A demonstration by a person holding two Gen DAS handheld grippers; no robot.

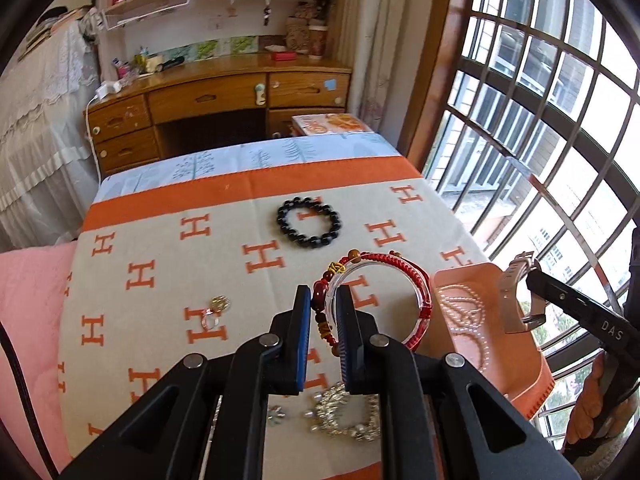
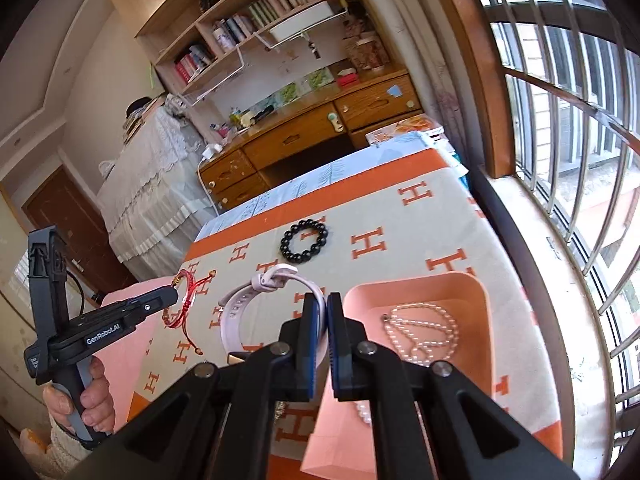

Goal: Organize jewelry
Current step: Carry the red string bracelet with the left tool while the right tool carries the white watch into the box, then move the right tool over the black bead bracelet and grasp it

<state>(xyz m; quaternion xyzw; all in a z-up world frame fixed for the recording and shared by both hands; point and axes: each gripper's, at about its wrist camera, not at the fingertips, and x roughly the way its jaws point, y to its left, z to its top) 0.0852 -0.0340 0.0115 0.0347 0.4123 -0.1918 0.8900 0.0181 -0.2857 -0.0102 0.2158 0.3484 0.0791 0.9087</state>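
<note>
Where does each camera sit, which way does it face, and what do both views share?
Left wrist: sits on the left gripper, facing the desk; its fingers clamp a red bracelet; the right gripper shows at right.
Right wrist: sits on the right gripper, clamping a watch; the left hand shows.
Shared: black bead bracelet, pink tray, pearl necklace.

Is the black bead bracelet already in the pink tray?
No. The black bead bracelet lies on the patterned cloth, apart from the pink tray, which holds only a pearl necklace.
</note>
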